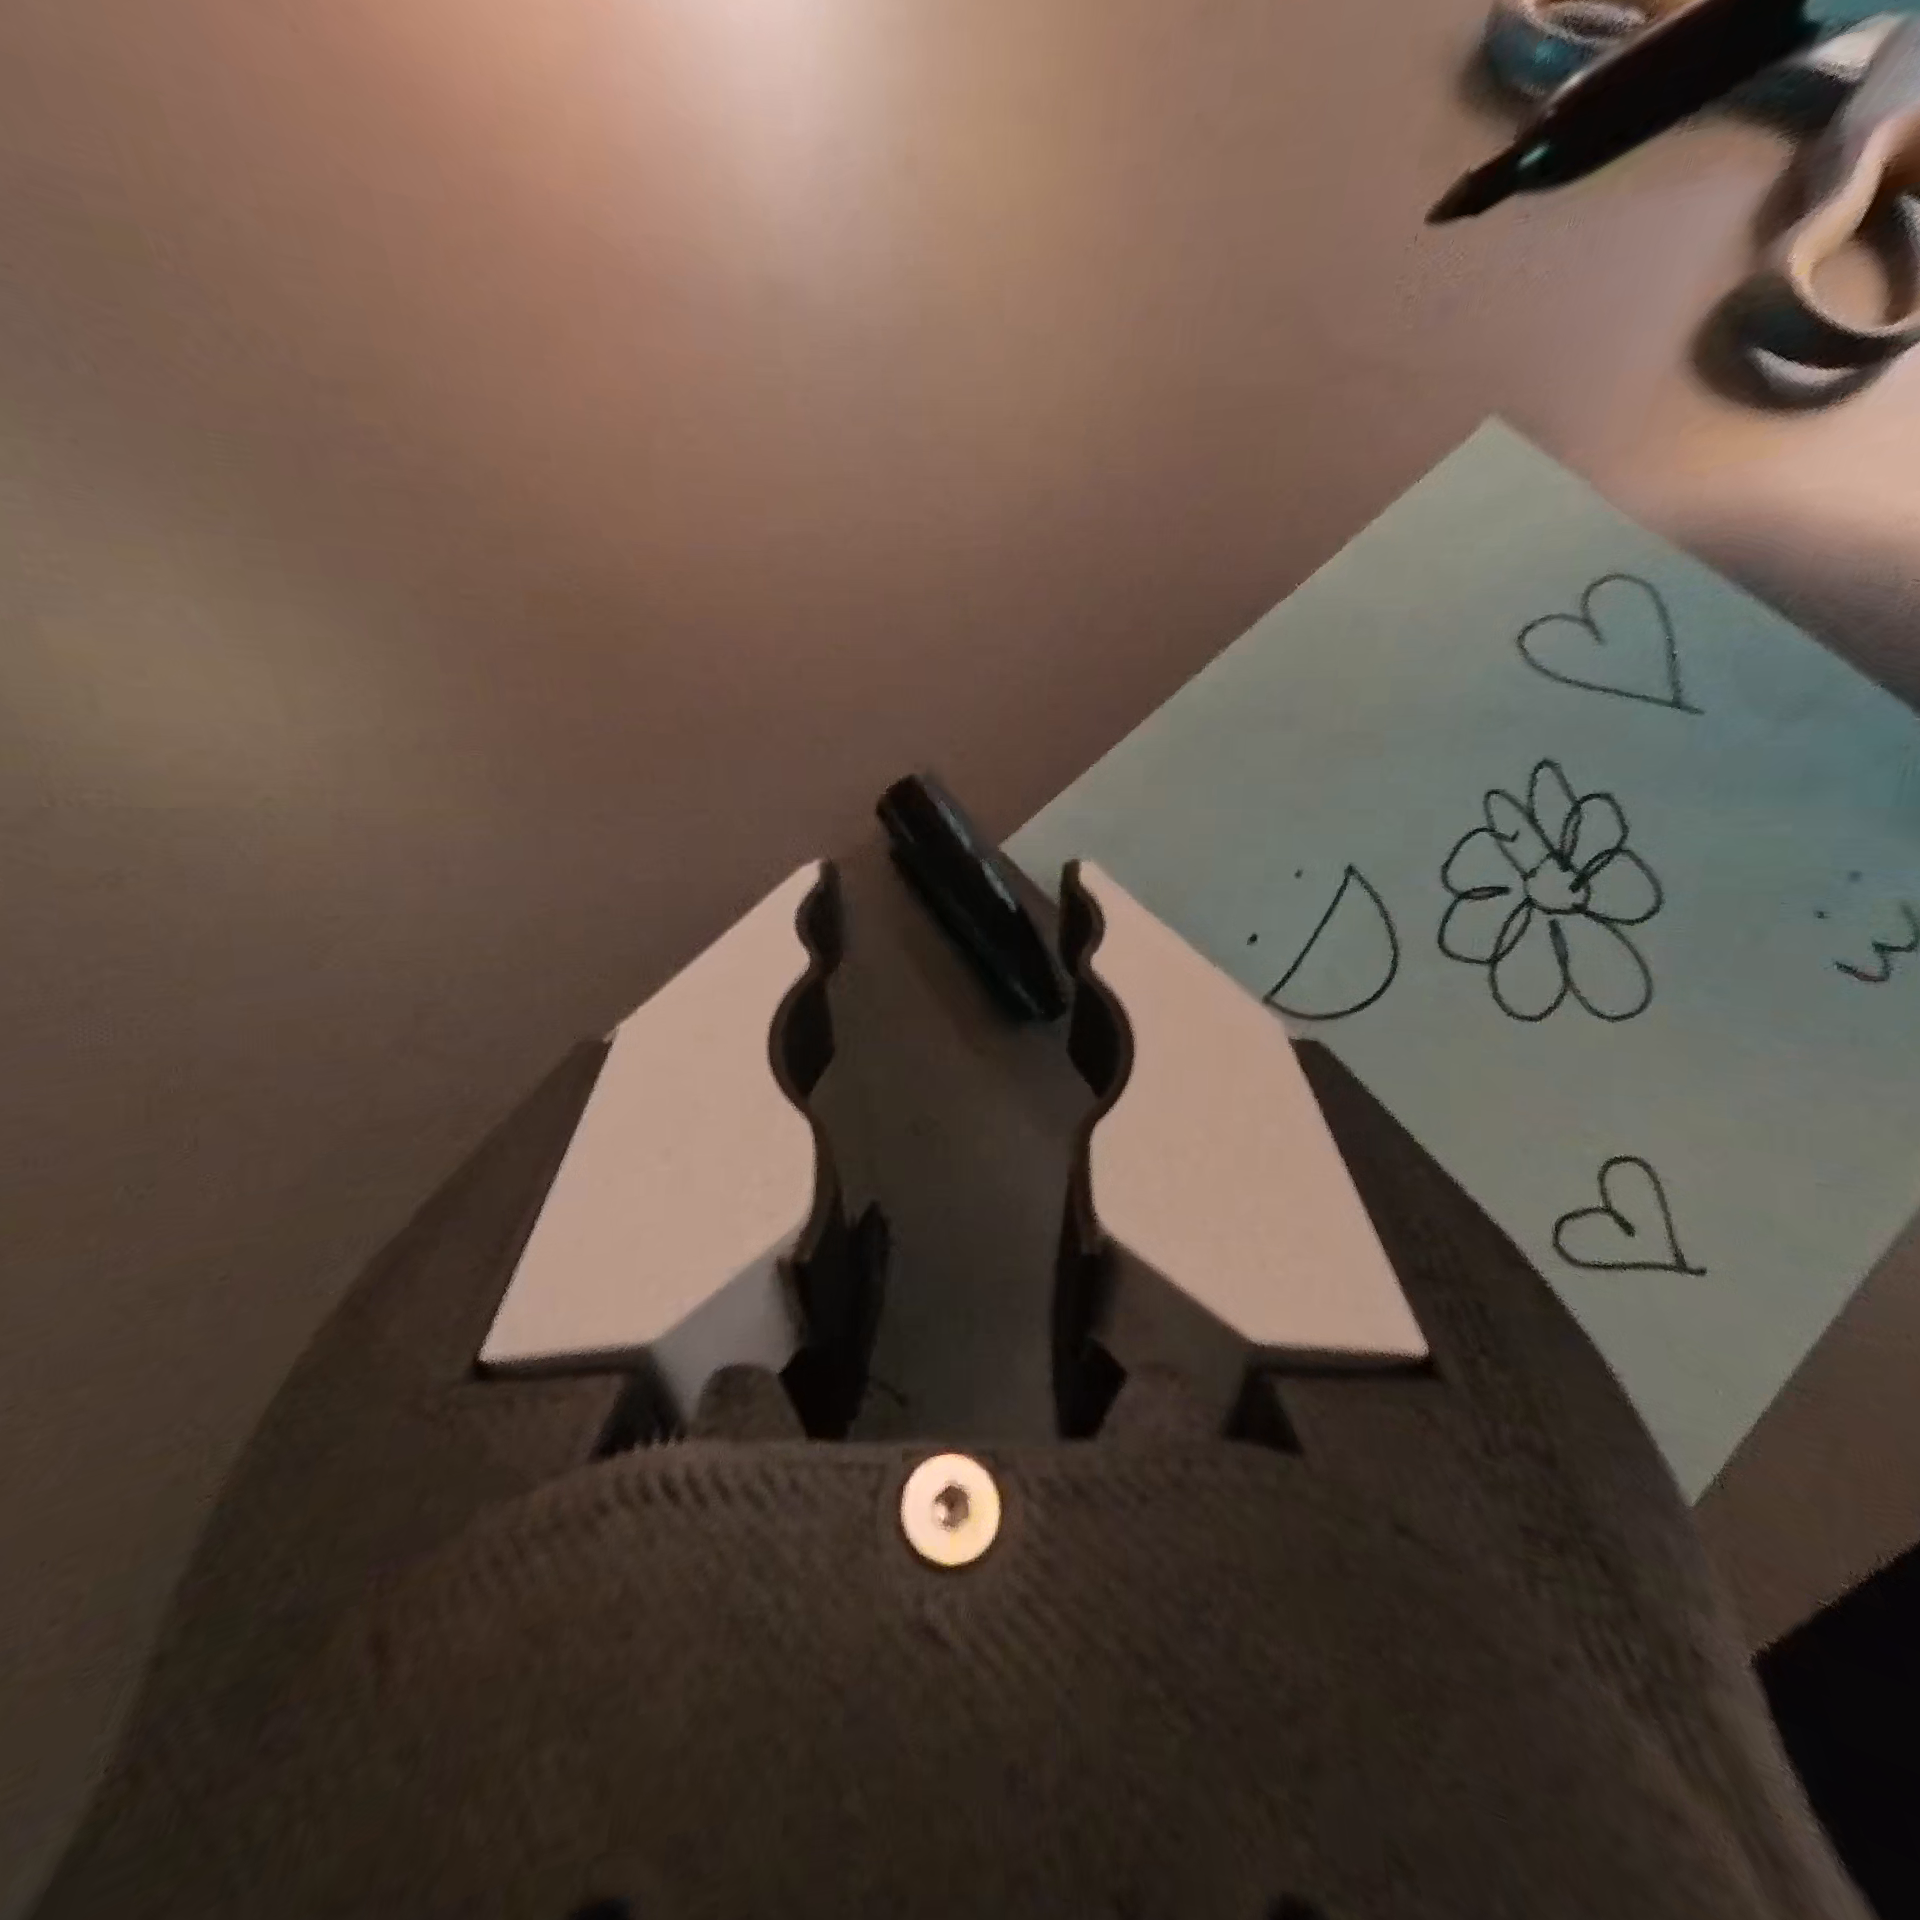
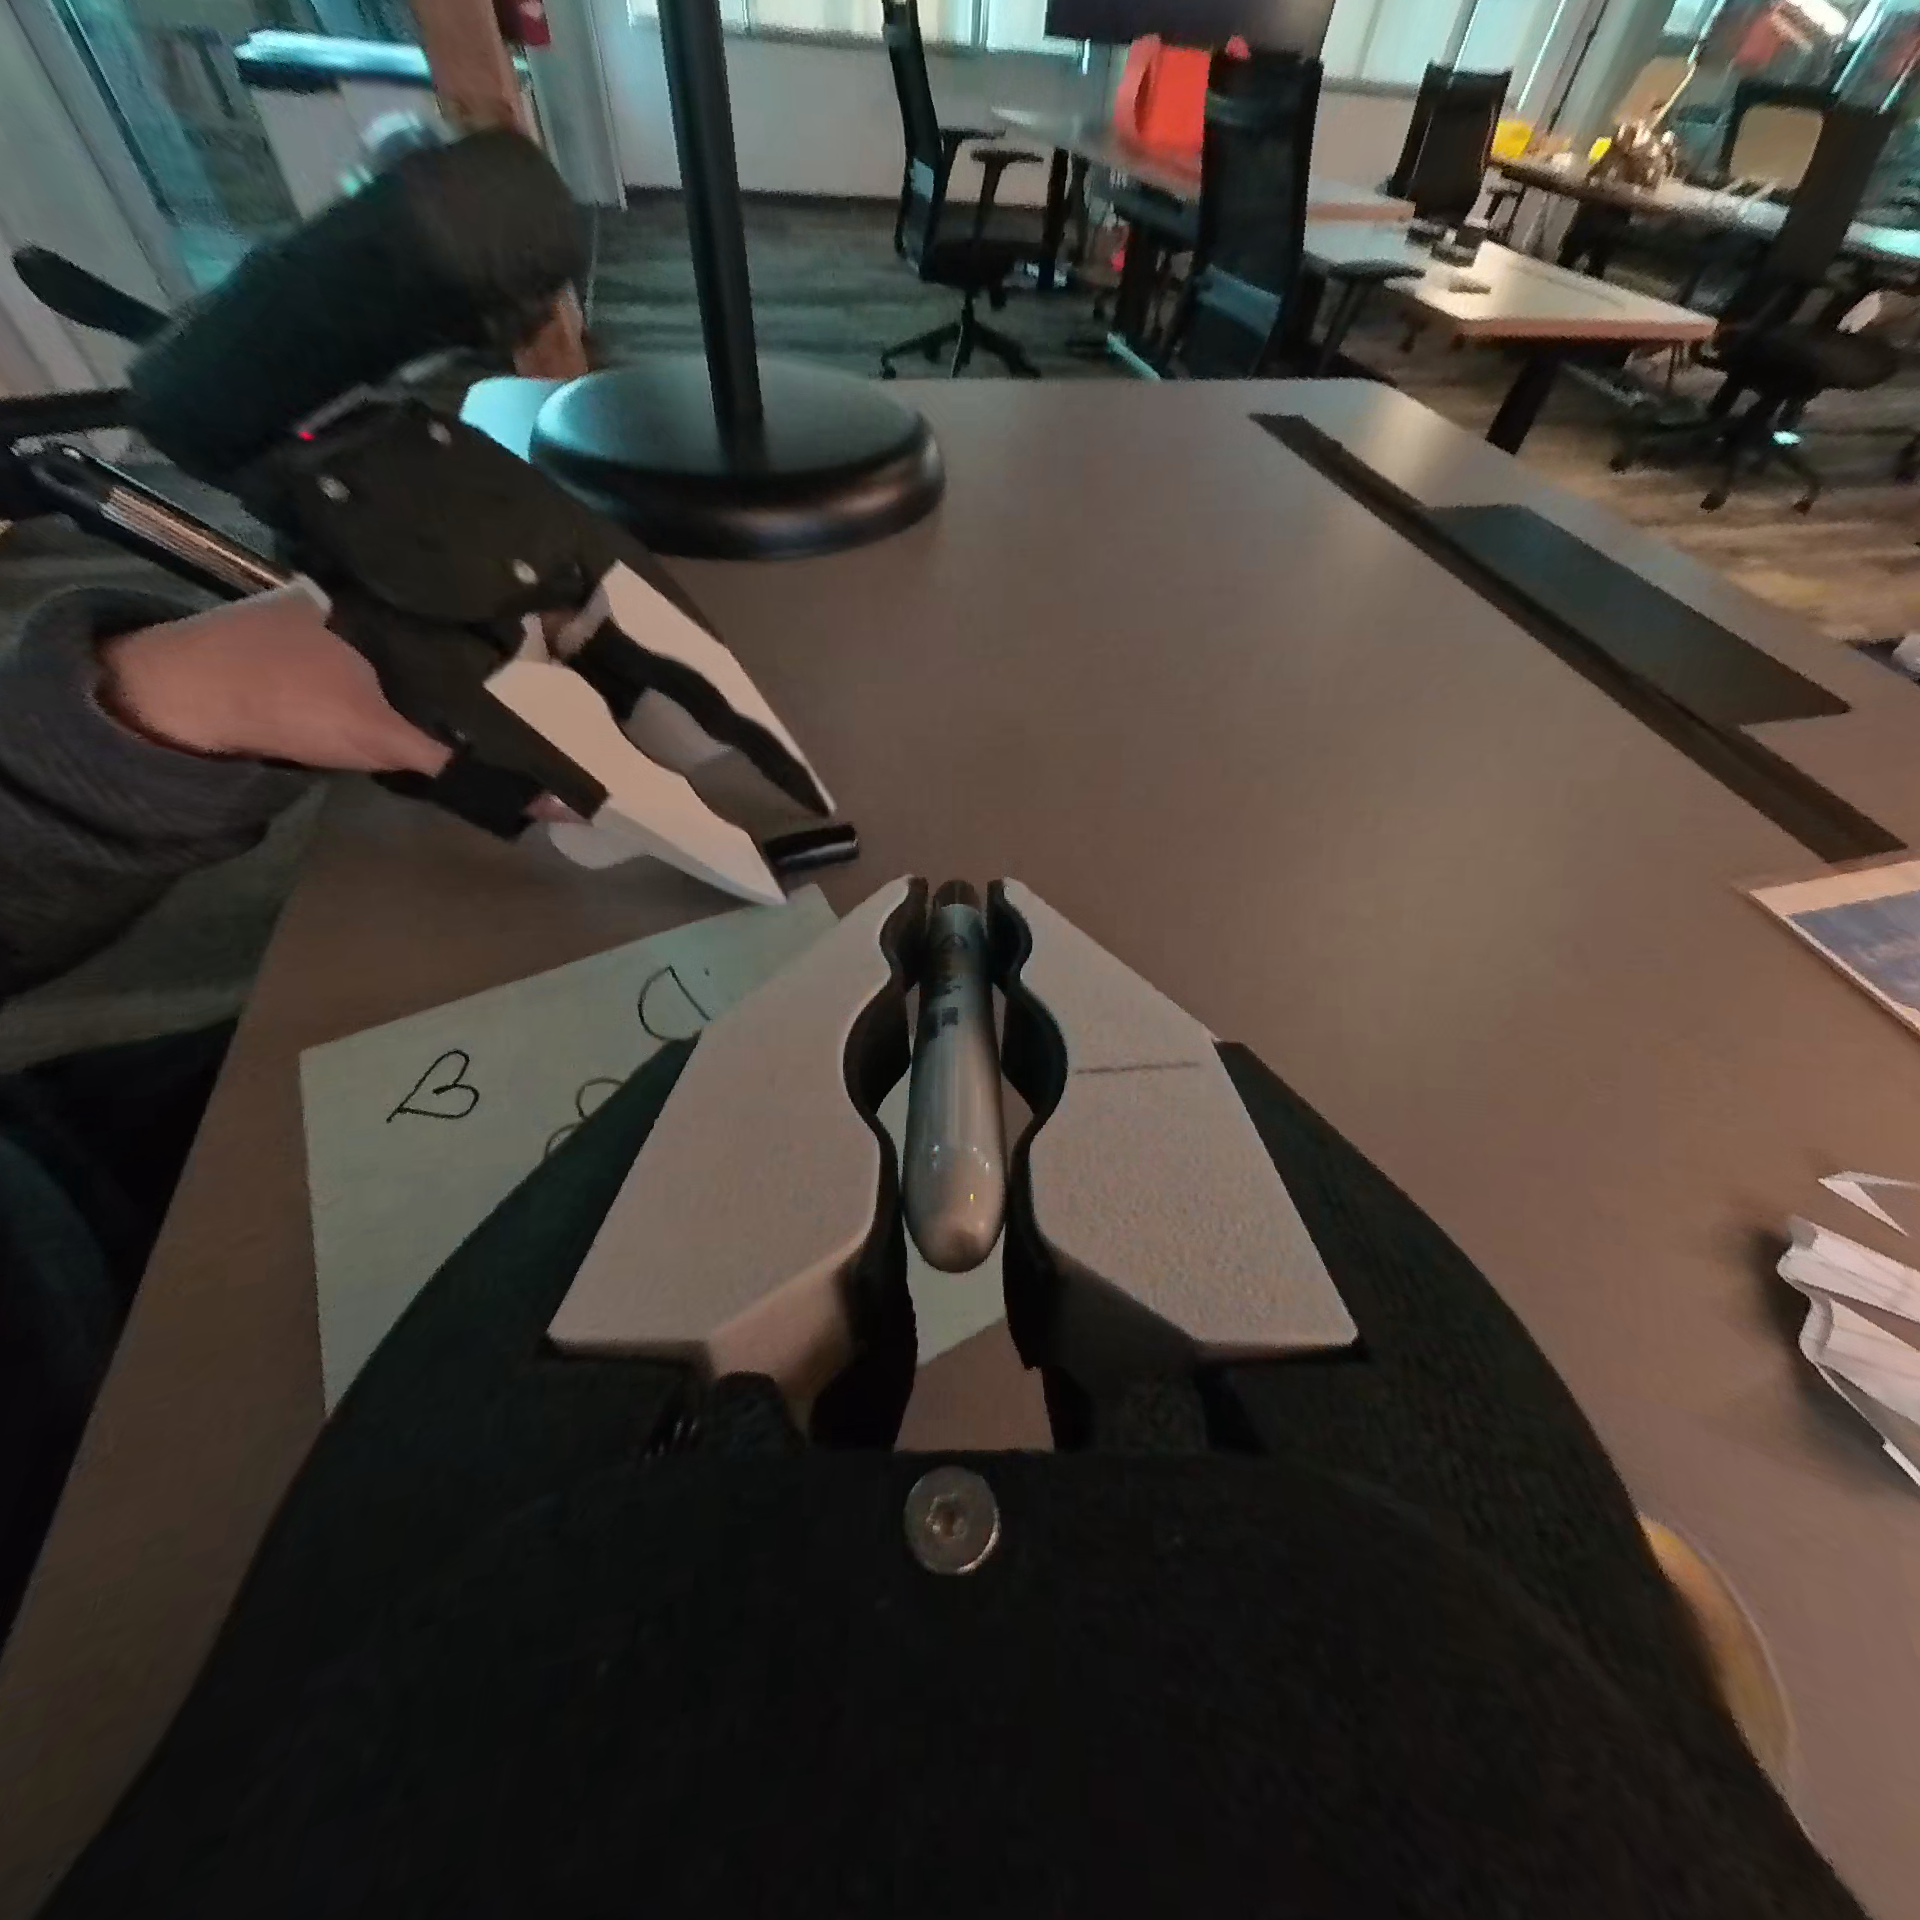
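- Right, left wrist view first: left gripper (image 1: 951,940) points down at a brown table (image 1: 520,468), fingers parted w/ a clear gap.
- Black marker cap (image 1: 971,899) lies on the table between the fingertips, slanted, its near end right up against the right-hand finger (image 1: 1081,966); the left-hand finger stands clear of it. Not clamped, so this gripper is released.
- Just right of the cap: pale green paper (image 1: 1351,748) flat on the table, corner reaching in behind the cap. Pen doodles on it – hearts, a flower, a half-round shape.
- Top right corner: black marker (image 1: 1621,104) tip pointing down-left, blurred, above the table and well clear of the paper.
- Now right wrist view: right gripper (image 2: 956,904) is clenched on the marker (image 2: 951,1091), grey barrel running lengthwise between both pads, rounded butt end toward the camera, dark end poking out at the fingertips.
- Left gripper (image 2: 800,852) shows at left, held by a hand (image 2: 260,717), tips down at the table (image 2: 1247,727) w/ the cap (image 2: 816,840) at its tips, just past the paper's (image 2: 436,1195) far corner.
- Behind it: black round lamp base (image 2: 738,457) w/ a pole. At right, a white paper stack (image 2: 1860,1320). Office chairs and desks beyond the table.
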`<state>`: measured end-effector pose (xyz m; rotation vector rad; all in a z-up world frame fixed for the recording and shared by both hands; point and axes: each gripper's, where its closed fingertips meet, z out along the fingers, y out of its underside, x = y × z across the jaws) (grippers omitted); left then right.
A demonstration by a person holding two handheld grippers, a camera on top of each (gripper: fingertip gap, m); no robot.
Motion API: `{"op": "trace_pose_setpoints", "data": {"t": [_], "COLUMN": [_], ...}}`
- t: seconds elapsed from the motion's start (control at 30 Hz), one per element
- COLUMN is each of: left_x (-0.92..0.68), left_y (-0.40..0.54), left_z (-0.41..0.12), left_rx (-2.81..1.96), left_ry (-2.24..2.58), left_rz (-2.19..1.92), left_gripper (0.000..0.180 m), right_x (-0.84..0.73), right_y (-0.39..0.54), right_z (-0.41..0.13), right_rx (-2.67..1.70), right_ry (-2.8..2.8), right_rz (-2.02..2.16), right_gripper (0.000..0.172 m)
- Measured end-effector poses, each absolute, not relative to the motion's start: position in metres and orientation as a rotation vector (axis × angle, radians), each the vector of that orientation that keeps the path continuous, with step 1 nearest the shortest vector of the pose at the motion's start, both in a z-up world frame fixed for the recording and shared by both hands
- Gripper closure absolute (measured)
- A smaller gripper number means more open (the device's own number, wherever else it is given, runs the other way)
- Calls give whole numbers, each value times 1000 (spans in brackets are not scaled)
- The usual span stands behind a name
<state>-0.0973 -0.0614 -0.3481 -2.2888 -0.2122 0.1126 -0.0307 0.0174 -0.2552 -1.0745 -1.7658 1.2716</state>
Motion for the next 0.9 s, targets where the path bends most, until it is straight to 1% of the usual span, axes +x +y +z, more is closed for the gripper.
{"op": "trace_pose_setpoints", "data": {"t": [0.07,0.1,0.27,0.4,0.47,0.6,0.9], "left_x": [-93,-90,-103,-66,-55,-42,-27], "left_y": [-59,-59,-62,-53,-56,-60,-61], "left_z": [-347,-348,-343,-296,-282,-278,-284], "left_rx": [-2292,-2303,-2290,-1924,-1808,-1747,-1725], "left_ry": [-185,-158,-43,295,399,494,564], "left_rz": [108,106,213,130,145,122,70], "left_gripper": [150,168,168,169,169,169,169], "right_x": [-30,-29,-25,-21,-18,-16,-16], "right_y": [15,13,-5,-20,-25,-28,-40], "right_z": [-252,-251,-251,-248,-243,-239,-255], "right_rx": [-1056,-1054,-1097,-1121,-1101,-1086,-1106], "right_ry": [-1749,-1746,-1780,-1808,-1810,-1815,-1927], "right_rz": [1302,1326,1560,1737,1786,1808,1784], "right_gripper": [163,163,163,163,163,164,164]}}
